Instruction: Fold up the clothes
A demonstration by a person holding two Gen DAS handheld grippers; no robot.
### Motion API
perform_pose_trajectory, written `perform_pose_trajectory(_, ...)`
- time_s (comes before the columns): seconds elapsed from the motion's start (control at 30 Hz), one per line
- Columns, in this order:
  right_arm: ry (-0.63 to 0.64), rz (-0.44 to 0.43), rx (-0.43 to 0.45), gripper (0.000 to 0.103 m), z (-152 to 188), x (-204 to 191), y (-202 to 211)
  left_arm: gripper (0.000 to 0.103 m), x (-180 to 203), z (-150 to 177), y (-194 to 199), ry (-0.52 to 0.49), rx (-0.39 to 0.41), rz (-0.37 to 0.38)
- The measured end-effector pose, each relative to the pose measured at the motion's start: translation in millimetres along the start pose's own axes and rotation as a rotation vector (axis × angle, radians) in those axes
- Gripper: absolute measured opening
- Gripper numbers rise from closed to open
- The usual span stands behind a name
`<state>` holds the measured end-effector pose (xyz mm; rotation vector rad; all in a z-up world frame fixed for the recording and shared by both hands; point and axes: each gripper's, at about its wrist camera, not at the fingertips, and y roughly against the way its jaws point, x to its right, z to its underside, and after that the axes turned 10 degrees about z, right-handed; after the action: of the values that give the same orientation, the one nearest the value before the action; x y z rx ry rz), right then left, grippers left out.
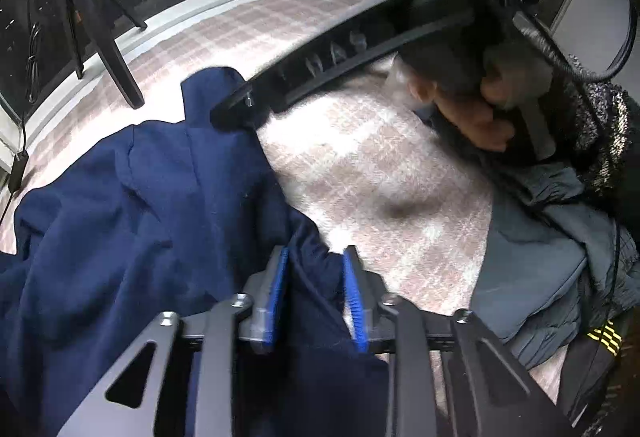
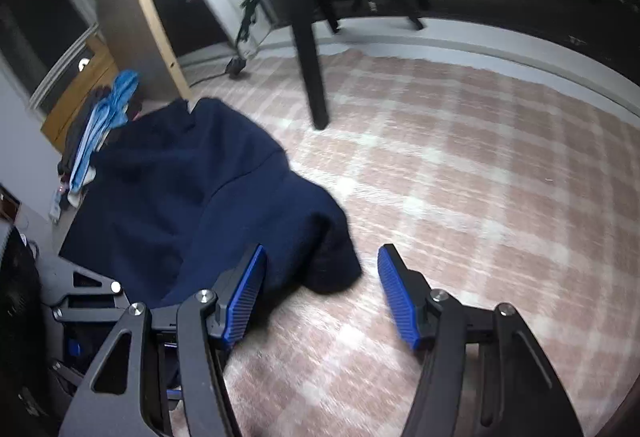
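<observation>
Left gripper (image 1: 316, 277) holds the navy garment (image 1: 140, 205); right gripper (image 2: 322, 277) empty.

Left fingers pinch a fold of cloth; the garment lies rumpled on the checked rug (image 2: 480, 177), trailing up-left from them; right fingers gape wide, its near end just left of their gap, so the right is placed to grab.

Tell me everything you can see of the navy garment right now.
The navy garment is dark blue, soft and thick like fleece or sweatshirt knit, with seams and a narrower end like a sleeve. It lies crumpled and unfolded on the pink plaid rug. The left gripper is shut on a bunched fold of it. The right gripper is open, its left pad against the cloth's edge in the right wrist view. Clothes are piled behind it.
</observation>
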<state>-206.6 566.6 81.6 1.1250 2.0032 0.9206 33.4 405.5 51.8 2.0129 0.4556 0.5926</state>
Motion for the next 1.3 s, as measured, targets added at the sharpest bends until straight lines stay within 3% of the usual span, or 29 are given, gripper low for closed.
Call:
perform_pose_trajectory(0.03, -0.01, -0.031, -0.017, 0.03, -1.2, 0.5, -1.6, 0.016, -4.1, 0.0, 2.3, 0.012, -0.002, 0.019)
perform_pose_trajectory(0.1, -0.047, -0.076, -0.061, 0.008, -3.3, 3.5, -2.5, 0.014, -11.2, 1.1, 9.2, 0.04, 0.002, 0.058)
perform_pose_trajectory(0.17, -0.049, -0.073, -0.076, 0.008, -6.4, 2.7, 6.1, 0.014, -19.5, 3.9, 23.4, 0.087, 0.032, 0.133)
perform_pose_trajectory(0.23, -0.044, -0.101, -0.072, 0.008, -10.4, 2.7, 24.5, 0.014, -30.1, 9.2, 45.5, 0.167, 0.103, 0.308)
perform_pose_trajectory(0.3, -0.061, -0.151, -0.041, 0.008, -15.6, 11.3, 51.8, 0.026, -43.7, 17.1, 67.2, 0.268, 0.199, 0.552)
perform_pose_trajectory(0.33, -0.068, -0.138, -0.023, 0.014, -17.2, 17.0, 63.8, 0.046, -46.1, 20.2, 69.6, 0.283, 0.191, 0.57)
perform_pose_trajectory(0.37, -0.072, -0.066, -0.013, 0.022, -17.7, 22.6, 71.4, 0.057, -45.9, 23.8, 69.5, 0.274, 0.159, 0.527)
perform_pose_trajectory(0.4, -0.076, 0.035, -0.01, 0.051, -17.7, 27.8, 75.8, 0.057, -45.8, 27.4, 69.4, 0.265, 0.127, 0.485)
perform_pose_trajectory(0.43, -0.08, 0.135, -0.007, 0.067, -17.7, 33.0, 80.2, 0.057, -45.5, 30.6, 68.8, 0.254, 0.101, 0.44)
perform_pose_trajectory(0.5, -0.118, 0.183, 0.006, 0.067, -12.3, 45.1, 82.5, 0.057, -42.1, 35.3, 67.0, 0.225, 0.071, 0.358)
perform_pose_trajectory(0.6, -0.107, 0.145, -0.004, 0.067, 0.0, 46.6, 73.1, 0.057, -29.1, 31.6, 64.2, 0.17, 0.068, 0.291)
perform_pose_trajectory(0.7, -0.039, 0.147, -0.045, 0.067, 13.9, 36.7, 58.0, 0.057, 1.9, 17.4, 55.2, 0.026, 0.073, 0.216)
perform_pose_trajectory(0.8, -0.039, 0.087, -0.053, 0.067, 27.6, 38.3, 52.8, 0.057, 26.1, 5.4, 37.1, -0.064, 0.048, 0.193)
perform_pose_trajectory(0.9, -0.024, 0.087, -0.067, 0.067, 35.1, 33.9, 44.1, 0.054, 33.1, -2.8, 12.5, -0.1, 0.0, 0.123)
perform_pose_trajectory(0.93, -0.014, 0.093, -0.073, 0.067, 36.9, 31.1, 40.5, 0.047, 30.3, -4.1, 4.7, -0.096, -0.013, 0.111)
perform_pose_trajectory(0.97, -0.003, 0.099, -0.078, 0.067, 38.5, 27.7, 36.5, 0.033, 26.1, -5.4, 0.1, -0.091, -0.018, 0.109)
perform_pose_trajectory(1.0, 0.005, 0.108, -0.072, 0.063, 39.2, 25.1, 34.8, 0.028, 20.7, -6.8, -1.0, -0.084, -0.014, 0.119)
perform_pose_trajectory(1.03, 0.002, 0.105, -0.078, 0.03, 38.0, 24.2, 35.4, 0.009, 15.2, -8.2, -2.0, -0.077, -0.01, 0.129)
perform_pose_trajectory(1.07, -0.006, 0.092, -0.097, 0.004, 36.0, 23.8, 36.6, 0.005, 7.5, -9.7, -0.6, -0.045, -0.007, 0.161)
perform_pose_trajectory(1.13, -0.021, 0.064, -0.136, 0.002, 31.8, 23.0, 39.0, 0.005, -14.0, -12.0, 11.1, 0.087, 0.016, 0.315)
perform_pose_trajectory(1.2, -0.048, 0.029, -0.082, 0.002, 22.4, 27.0, 62.1, 0.008, -33.2, -7.1, 32.0, 0.197, 0.102, 0.541)
perform_pose_trajectory(1.23, -0.063, 0.011, -0.043, 0.002, 17.1, 29.5, 76.3, 0.013, -41.6, -3.7, 42.0, 0.24, 0.145, 0.643)
perform_pose_trajectory(1.27, -0.078, -0.008, -0.004, 0.002, 11.7, 32.1, 90.5, 0.028, -47.8, -0.5, 47.4, 0.268, 0.165, 0.69)
perform_pose_trajectory(1.3, -0.099, -0.016, 0.033, 0.004, 8.0, 35.8, 100.5, 0.039, -51.5, 2.7, 48.0, 0.28, 0.163, 0.679)
